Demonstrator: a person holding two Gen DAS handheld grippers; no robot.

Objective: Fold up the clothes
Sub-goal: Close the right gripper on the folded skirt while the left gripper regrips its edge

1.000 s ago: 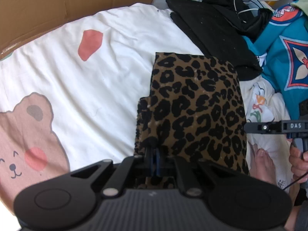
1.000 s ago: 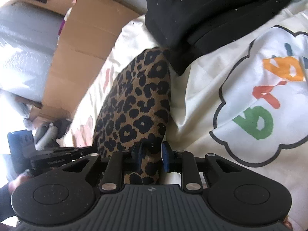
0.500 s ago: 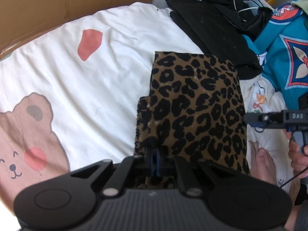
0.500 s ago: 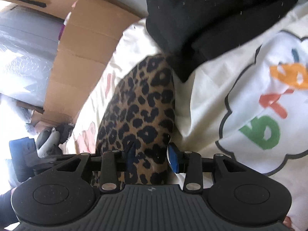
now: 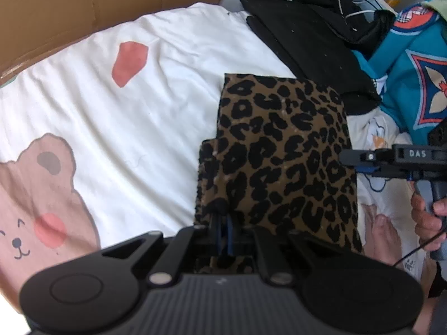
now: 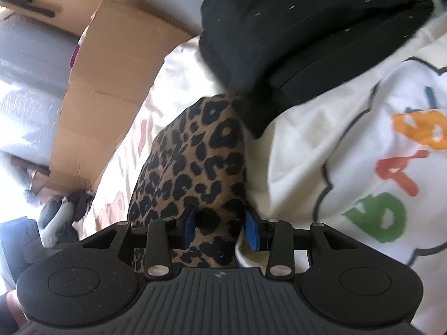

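**Leopard cloth folded flat, one corner pinched, the other let go**

We had the leopard-print garment (image 5: 282, 162) lying as a neat, near-rectangular panel on the white printed bedsheet (image 5: 156, 128), its far edge close to the folded black clothes (image 5: 304, 44) toward the bed's far right corner. The fabric looked thin and soft, matte, with a narrower under-layer peeking out along its left side, so we judged the fold was mostly made.

Our left gripper (image 5: 223, 231) was clamped on the garment's near left corner, the jaws closed tight on the cloth; we judged this kept the layers from sliding while the other side was settled. Our right gripper (image 6: 220, 226) stood over the near right edge with its blue pads (image 6: 252, 231) parted, the cloth lying between them but not pressed; its jaws were open, as if releasing that edge to lie flat.

The sheet was smooth cotton with mild creases and a cartoon bear (image 5: 36, 195) print near its left edge. Brown cardboard (image 5: 83, 8) stood behind the bed's far edge, stiff and plain
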